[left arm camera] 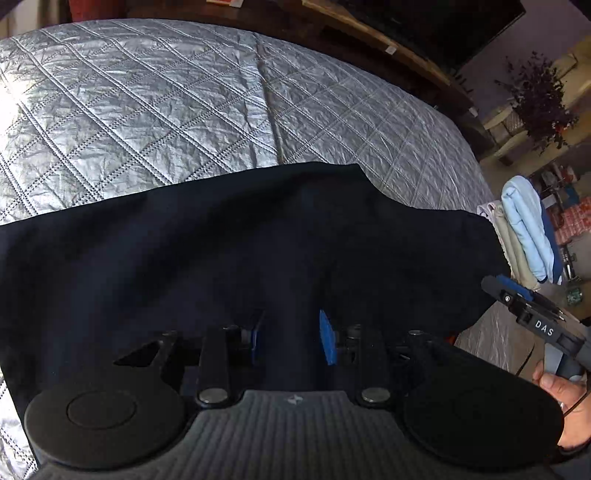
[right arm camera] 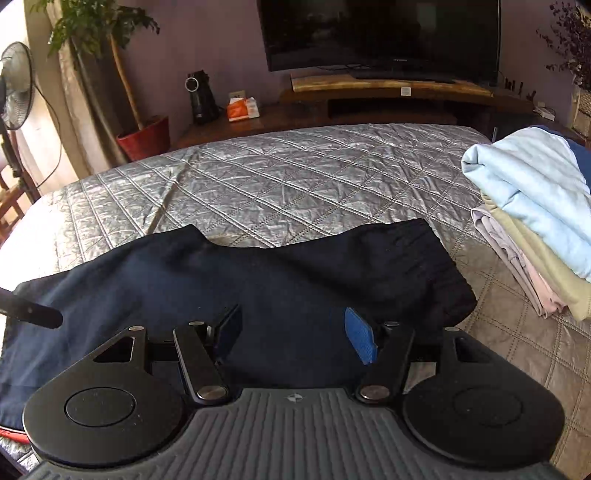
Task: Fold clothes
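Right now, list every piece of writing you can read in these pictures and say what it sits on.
"DAS": white letters on the black body of the right gripper, seen from the left wrist.
TV: a small mark on its lower edge, too small to read.
Orange box on the low cabinet: print too blurred to read.

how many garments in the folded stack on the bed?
4 visible: light blue on top, navy behind it, beige beneath, pale pink at the bottom. More may be hidden.
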